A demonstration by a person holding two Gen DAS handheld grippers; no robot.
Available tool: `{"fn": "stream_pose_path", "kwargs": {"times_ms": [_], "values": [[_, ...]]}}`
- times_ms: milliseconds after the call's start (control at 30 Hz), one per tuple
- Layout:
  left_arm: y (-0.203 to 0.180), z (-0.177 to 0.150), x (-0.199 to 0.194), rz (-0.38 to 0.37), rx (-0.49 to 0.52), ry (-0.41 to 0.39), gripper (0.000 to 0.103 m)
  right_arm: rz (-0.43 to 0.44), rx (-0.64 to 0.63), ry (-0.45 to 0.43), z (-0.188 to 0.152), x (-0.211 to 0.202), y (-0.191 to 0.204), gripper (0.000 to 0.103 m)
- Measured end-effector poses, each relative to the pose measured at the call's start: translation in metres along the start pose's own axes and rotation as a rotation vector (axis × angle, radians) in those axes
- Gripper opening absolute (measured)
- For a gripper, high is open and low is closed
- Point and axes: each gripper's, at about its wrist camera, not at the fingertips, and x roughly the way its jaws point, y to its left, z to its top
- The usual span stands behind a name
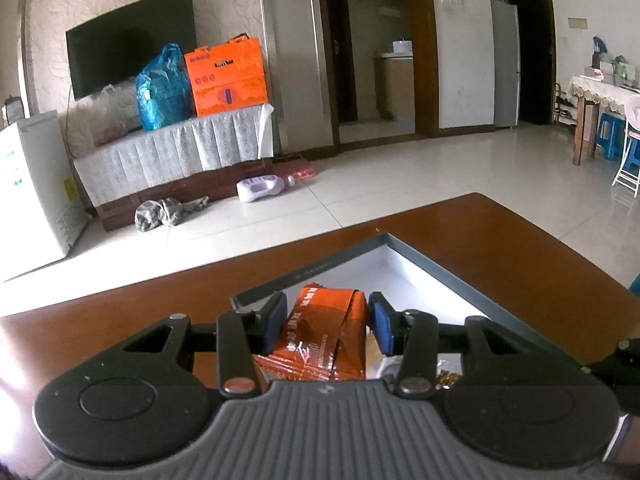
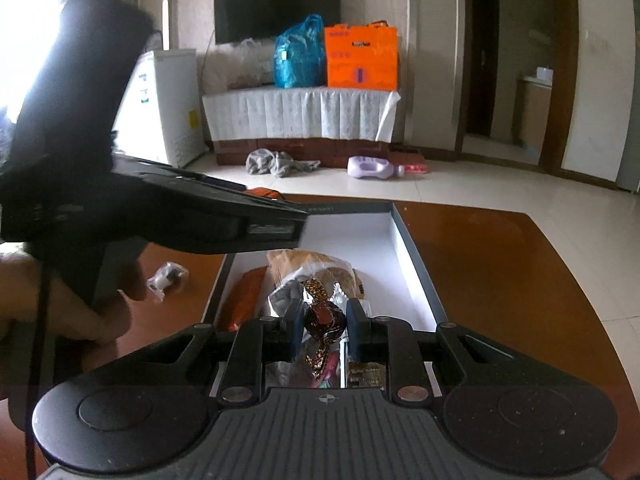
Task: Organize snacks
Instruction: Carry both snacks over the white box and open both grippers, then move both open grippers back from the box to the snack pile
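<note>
The orange snack pack (image 1: 326,332) sits between the left gripper (image 1: 327,322)'s half-open jaws, over the box (image 1: 440,276); the right gripper (image 2: 320,326) pinches a wrapped candy (image 2: 323,318) above that box; lower each gently before letting go.

A dark television (image 2: 276,2) hangs on patterned wallpaper above a cloth-draped cabinet (image 2: 298,114) carrying an orange box (image 2: 362,58) and blue bag (image 2: 298,54). Pale glossy floor tiles (image 1: 420,176) reflect daylight beyond the brown table (image 2: 500,264).

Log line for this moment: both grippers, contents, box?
left hand-held gripper: around orange snack pack, over box | right hand-held gripper: shut on foil-wrapped candy, over box | loose wrapper on table
</note>
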Motion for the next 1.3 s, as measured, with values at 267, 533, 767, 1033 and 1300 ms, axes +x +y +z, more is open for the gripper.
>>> {"fn": "stream_pose_path", "kwargs": {"times_ms": [267,533,767,1033,1300], "values": [[-0.007,0.002,0.026,0.002,0.004,0.025,0.044,-0.018,-0.012,-0.007,0.001,0.006,0.007,0.024],[-0.004,0.003,0.037,0.001,0.009,0.032,0.044,-0.010,-0.024,-0.025,0.001,0.006,0.012,0.024],[-0.002,0.004,0.032,-0.007,0.016,0.021,0.051,-0.016,-0.010,-0.032,0.001,0.008,0.007,0.033],[0.003,0.009,0.019,0.009,0.021,-0.026,0.071,-0.023,0.003,-0.078,0.004,0.000,0.006,0.058],[0.024,0.011,-0.003,0.057,-0.030,-0.029,0.071,0.017,-0.016,-0.119,0.006,-0.009,0.010,0.068]]}}
